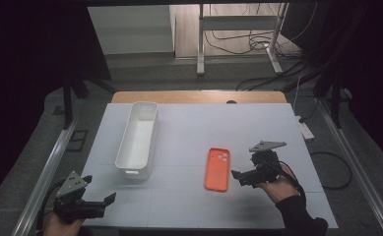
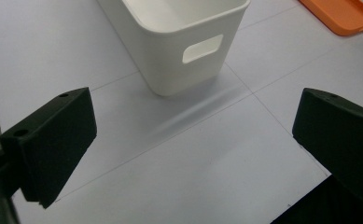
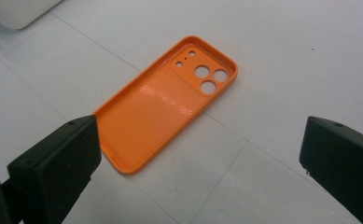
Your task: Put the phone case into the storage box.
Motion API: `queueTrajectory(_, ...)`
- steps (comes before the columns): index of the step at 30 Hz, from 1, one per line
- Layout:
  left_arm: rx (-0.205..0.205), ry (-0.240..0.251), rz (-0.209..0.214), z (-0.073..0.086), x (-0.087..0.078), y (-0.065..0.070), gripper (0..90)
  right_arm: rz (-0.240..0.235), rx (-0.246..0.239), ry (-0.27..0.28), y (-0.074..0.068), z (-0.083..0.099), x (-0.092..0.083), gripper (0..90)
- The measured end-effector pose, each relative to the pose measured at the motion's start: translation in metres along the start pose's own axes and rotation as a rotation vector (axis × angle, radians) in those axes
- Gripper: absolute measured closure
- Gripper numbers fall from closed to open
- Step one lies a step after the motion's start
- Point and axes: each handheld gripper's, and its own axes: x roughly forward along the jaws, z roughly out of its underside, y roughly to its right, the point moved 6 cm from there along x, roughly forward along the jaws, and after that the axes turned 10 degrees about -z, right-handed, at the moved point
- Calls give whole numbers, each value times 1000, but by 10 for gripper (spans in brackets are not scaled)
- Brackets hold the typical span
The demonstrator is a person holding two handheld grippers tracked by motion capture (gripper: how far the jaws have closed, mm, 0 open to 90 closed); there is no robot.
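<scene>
Lying beside white bin (image 1: 139, 140): orange phone case (image 1: 217, 169)

A white table (image 1: 189, 128) carries a long white bin (image 1: 138, 138), open side up, on its left half, with a handle slot (image 2: 202, 48) cut in the near end wall. Behind the table, a wooden edge (image 1: 199, 97) shows, then grey floor with a metal frame (image 1: 238, 34) and loose cables (image 1: 258, 44).

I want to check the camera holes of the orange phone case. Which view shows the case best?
The right gripper view: the orange phone case lies whole and close, inner side up, its holes clear. The high view shows it whole but small, beside the right gripper. The left gripper view catches one end.
</scene>
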Motion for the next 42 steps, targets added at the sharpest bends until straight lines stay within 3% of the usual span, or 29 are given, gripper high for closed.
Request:
queueTrajectory(31, 1, -2, 4, 0, 0, 0, 9, -10, -34, -81, -8, -19, 39, 0)
queueTrajectory(42, 2, -2, 6, 0, 0, 0, 9, 26, -50, -103, -8, -22, 50, 0)
